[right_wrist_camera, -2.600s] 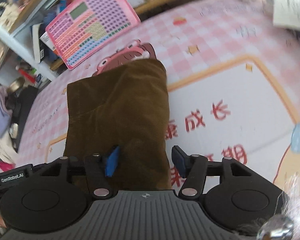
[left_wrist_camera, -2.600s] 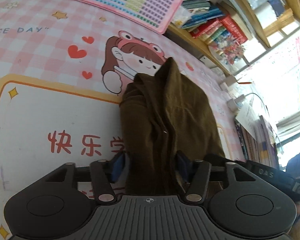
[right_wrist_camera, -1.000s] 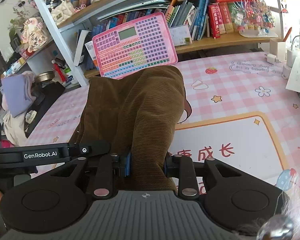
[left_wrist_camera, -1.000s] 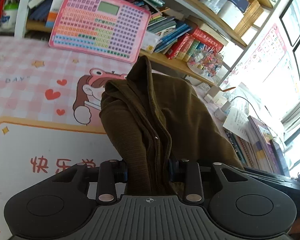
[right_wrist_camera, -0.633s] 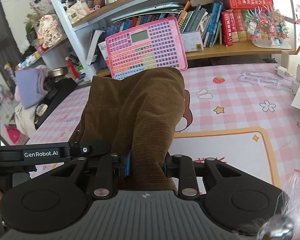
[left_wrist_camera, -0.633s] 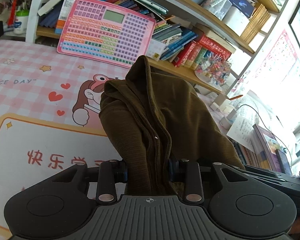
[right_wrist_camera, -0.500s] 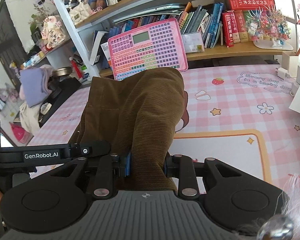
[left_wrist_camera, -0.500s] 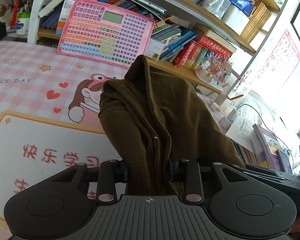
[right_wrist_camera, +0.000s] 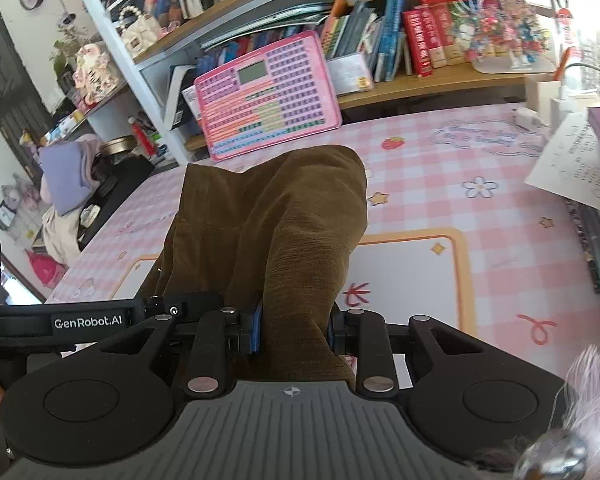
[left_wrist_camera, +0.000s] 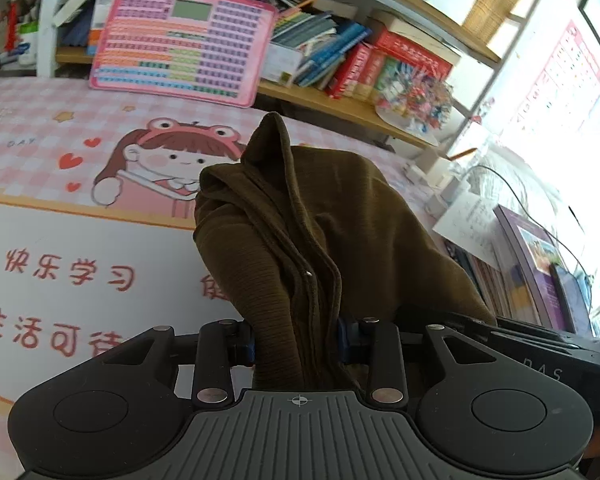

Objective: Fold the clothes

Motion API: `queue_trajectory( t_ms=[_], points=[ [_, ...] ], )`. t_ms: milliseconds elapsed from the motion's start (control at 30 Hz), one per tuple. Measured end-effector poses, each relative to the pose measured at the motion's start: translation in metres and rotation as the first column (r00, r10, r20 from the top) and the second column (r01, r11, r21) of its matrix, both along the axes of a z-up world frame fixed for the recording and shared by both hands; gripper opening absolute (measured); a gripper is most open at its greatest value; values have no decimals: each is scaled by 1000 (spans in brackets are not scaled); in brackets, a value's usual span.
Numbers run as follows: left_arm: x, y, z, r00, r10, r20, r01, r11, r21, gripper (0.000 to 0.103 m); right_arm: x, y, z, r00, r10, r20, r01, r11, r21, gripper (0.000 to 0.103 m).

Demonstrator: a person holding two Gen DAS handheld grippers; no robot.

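An olive-brown ribbed garment (left_wrist_camera: 300,232) hangs bunched in the air above the pink checked desk mat (left_wrist_camera: 60,128). My left gripper (left_wrist_camera: 296,340) is shut on its folded, buttoned edge. In the right wrist view the same garment (right_wrist_camera: 284,232) drapes forward over the mat (right_wrist_camera: 460,168), and my right gripper (right_wrist_camera: 294,332) is shut on its other end. The blue pads of both grippers press into the cloth. The other gripper's black body (right_wrist_camera: 84,320) shows at the left of the right wrist view.
A pink toy keyboard (right_wrist_camera: 264,100) leans against the bookshelf (right_wrist_camera: 420,76) at the back. Stacked books and a paper sheet (right_wrist_camera: 576,164) lie along the mat's right side. A cable and chargers (left_wrist_camera: 440,184) sit near the window. Bags and cloth (right_wrist_camera: 68,172) pile at the left.
Both grippers closed on the garment and lifted it off the mat. Over the last half second they have carried it, still gripped, across the mat, and the background has slid past.
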State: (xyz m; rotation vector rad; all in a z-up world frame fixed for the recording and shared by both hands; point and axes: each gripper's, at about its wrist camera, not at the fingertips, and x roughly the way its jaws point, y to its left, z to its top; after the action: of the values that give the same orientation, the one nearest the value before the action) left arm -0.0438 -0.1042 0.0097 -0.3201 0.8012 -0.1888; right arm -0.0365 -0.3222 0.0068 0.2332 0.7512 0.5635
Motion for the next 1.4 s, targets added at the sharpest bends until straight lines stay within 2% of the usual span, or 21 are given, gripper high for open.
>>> queue_trajectory(
  t_ms=[333, 567, 767, 867, 1100, 1400],
  points=[
    [12, 6, 1, 999, -25, 19, 25, 1000, -12, 33, 5, -1, 2, 999, -29, 19, 29, 1000, -6, 26],
    [34, 45, 1, 998, -48, 38, 48, 999, -23, 33, 21, 36, 2, 998, -47, 38, 48, 999, -19, 25],
    [65, 98, 1, 997, -75, 32, 76, 996, -35, 33, 44, 91, 2, 997, -68, 47, 69, 997, -29, 25],
    [86, 130, -1, 996, -80, 26, 81, 996, -42, 33, 64, 121, -1, 997, -76, 27, 77, 997, -21, 25],
    [149, 202, -11, 997, -77, 31, 78, 995, -59, 33, 126, 191, -5, 996, -75, 41, 76, 997, -18, 26],
    [225, 261, -26, 996, -54, 71, 59, 996, -61, 33, 211, 255, -21, 995, -72, 70, 72, 997, -7, 26]
  ],
)
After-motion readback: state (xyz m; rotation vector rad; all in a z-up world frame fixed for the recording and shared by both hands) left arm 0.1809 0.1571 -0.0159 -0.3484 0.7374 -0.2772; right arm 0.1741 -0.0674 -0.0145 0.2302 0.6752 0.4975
